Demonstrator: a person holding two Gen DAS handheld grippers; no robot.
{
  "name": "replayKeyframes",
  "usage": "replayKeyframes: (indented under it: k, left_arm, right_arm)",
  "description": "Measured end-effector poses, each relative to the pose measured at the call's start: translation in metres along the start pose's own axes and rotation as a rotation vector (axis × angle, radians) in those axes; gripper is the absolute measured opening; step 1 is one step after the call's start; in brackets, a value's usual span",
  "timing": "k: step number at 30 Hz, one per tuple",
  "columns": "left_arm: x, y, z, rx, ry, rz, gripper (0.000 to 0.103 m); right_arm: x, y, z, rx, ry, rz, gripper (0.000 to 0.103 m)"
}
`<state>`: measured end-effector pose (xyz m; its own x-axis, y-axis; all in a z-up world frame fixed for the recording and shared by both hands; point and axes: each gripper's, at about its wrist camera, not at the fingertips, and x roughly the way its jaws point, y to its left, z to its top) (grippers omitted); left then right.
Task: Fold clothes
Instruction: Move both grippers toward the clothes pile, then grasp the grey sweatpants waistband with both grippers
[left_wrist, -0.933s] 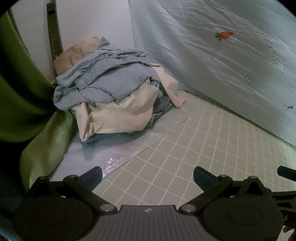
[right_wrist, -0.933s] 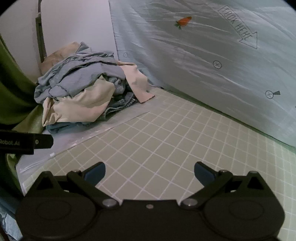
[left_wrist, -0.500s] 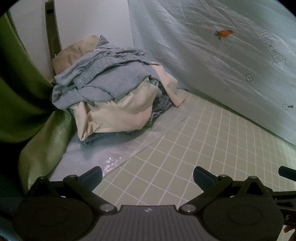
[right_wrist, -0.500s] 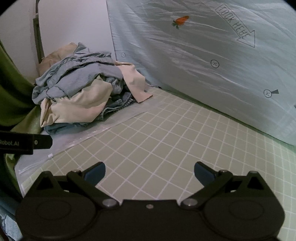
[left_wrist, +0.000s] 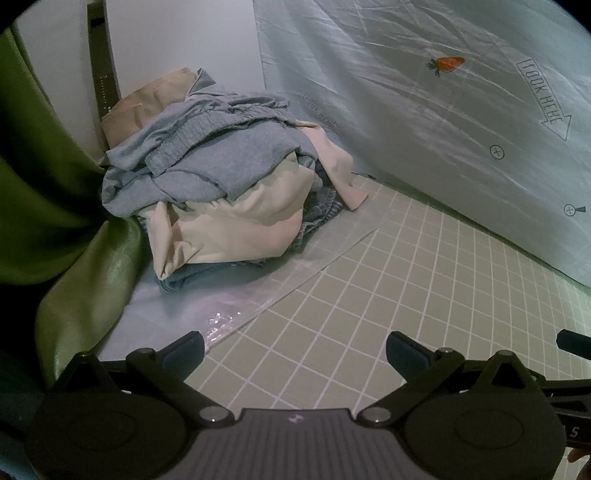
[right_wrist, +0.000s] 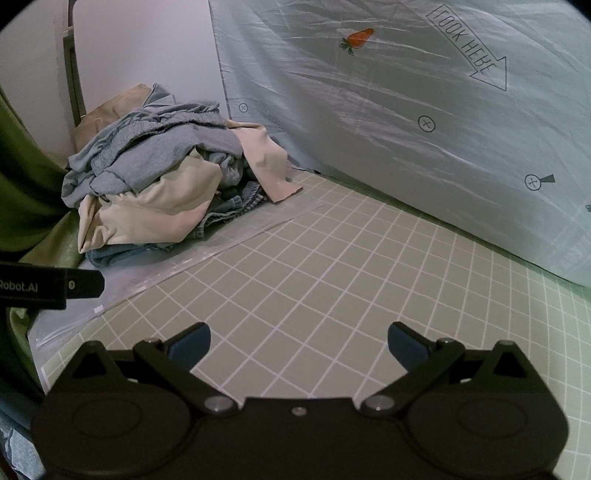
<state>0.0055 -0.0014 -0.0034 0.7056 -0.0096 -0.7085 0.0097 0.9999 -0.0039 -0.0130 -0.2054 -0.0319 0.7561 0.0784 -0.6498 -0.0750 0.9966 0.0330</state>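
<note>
A pile of crumpled clothes lies at the back left on a clear plastic sheet. A grey-blue garment is on top, a cream one below it, a beige one trailing right. The pile also shows in the right wrist view. My left gripper is open and empty, well short of the pile, over the green grid mat. My right gripper is open and empty over the mat. The left gripper's side shows in the right wrist view.
A pale blue sheet printed with a carrot and "LOOK HERE" arrow hangs along the back right. A green curtain drapes at the left beside the pile. A white wall stands behind.
Both grippers have drifted slightly, so the pile sits a little further left and higher in view. Both stay open and empty.
</note>
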Motion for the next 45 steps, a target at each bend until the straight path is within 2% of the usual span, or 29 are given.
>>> replayKeyframes:
  k: [25, 35, 42, 45]
  left_arm:
    - [0.002, -0.005, 0.003, 0.007, 0.01, -0.018, 0.103]
    - [0.013, -0.004, 0.009, -0.011, 0.04, -0.028, 0.103]
    - [0.042, 0.009, 0.026, -0.144, 0.096, -0.048, 0.103]
    - [0.061, 0.02, 0.041, -0.216, 0.104, -0.023, 0.103]
  right_arm:
    - [0.002, 0.0, 0.0, 0.002, 0.008, -0.005, 0.103]
    - [0.014, -0.001, 0.004, 0.023, 0.052, 0.015, 0.103]
    - [0.044, 0.004, 0.024, 0.006, 0.078, 0.031, 0.103]
    - [0.065, 0.008, 0.041, -0.029, 0.072, 0.031, 0.103]
